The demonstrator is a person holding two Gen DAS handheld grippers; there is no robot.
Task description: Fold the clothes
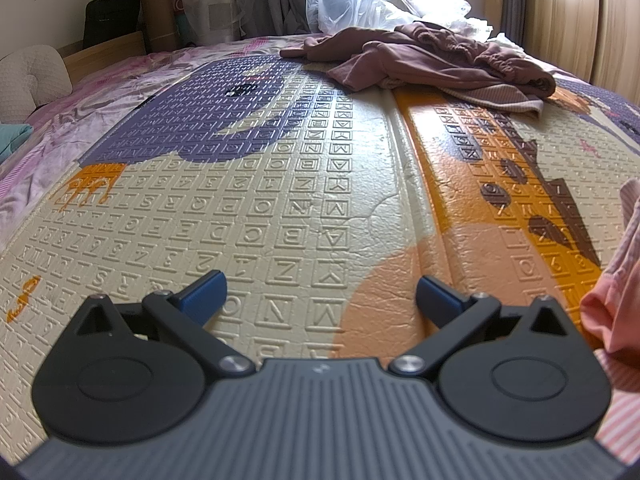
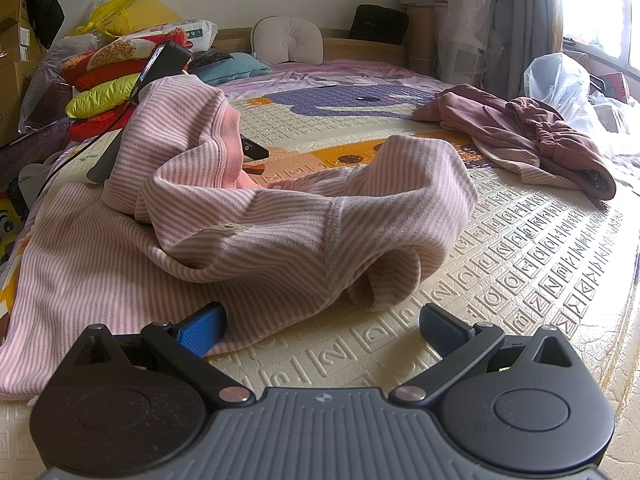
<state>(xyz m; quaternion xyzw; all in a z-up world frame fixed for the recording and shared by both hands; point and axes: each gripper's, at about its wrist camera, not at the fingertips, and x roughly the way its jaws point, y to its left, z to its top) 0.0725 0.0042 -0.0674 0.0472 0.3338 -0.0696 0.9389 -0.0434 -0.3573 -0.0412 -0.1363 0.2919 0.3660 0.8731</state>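
Right hand-held gripper [image 2: 322, 324] and left hand-held gripper [image 1: 320, 292]: spread apart, empty, low over foam play mat [image 2: 520, 264]. Striped pink garment [image 2: 248, 216]: crumpled just ahead; judged soft, light, limp; pinch at near hem, not mid-panel. Mauve clothes pile [image 2: 532, 136]: farther back, untouched.

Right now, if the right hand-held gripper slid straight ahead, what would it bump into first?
Probably the striped pink top, crumpled on the mat just beyond the open right hand-held gripper; depth is hard to judge.
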